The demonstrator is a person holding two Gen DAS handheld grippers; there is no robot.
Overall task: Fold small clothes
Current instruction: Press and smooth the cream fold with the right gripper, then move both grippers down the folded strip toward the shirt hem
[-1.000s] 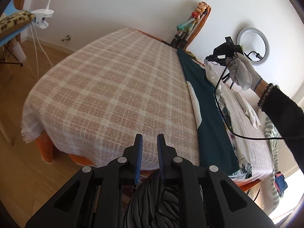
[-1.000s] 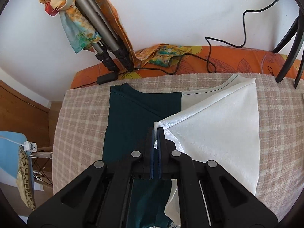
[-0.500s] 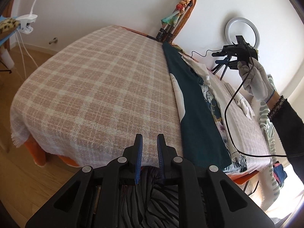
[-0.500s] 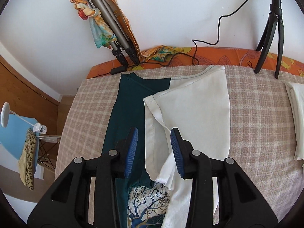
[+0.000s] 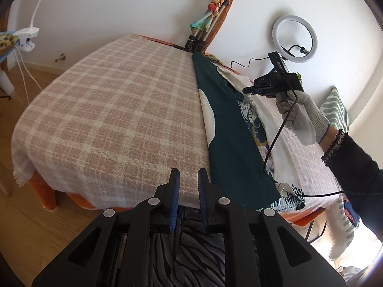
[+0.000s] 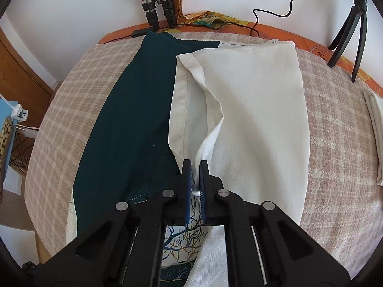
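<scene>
A dark green cloth [image 6: 134, 119] with a white lining [image 6: 258, 110] lies on the checked blanket [image 5: 107, 119]. The white side is folded over part of the green. My right gripper [image 6: 196, 165] is shut on a raised fold of the white fabric at its near edge. In the left wrist view the right gripper [image 5: 268, 87] shows above the cloth [image 5: 229, 131], held by a gloved hand. My left gripper [image 5: 188, 179] is open and empty at the table's near edge, left of the cloth.
A folded white item [image 6: 374, 129] lies at the right. Tripod legs [image 6: 158, 7] and a small black tripod [image 6: 354, 33] stand at the far edge. A ring light [image 5: 294, 39] stands by the wall. A black cable [image 5: 277, 143] hangs from the right gripper.
My right gripper let go of the white corner, opened, then came down and shut on a white fold nearer to me. The left gripper stayed open and shifted little.
</scene>
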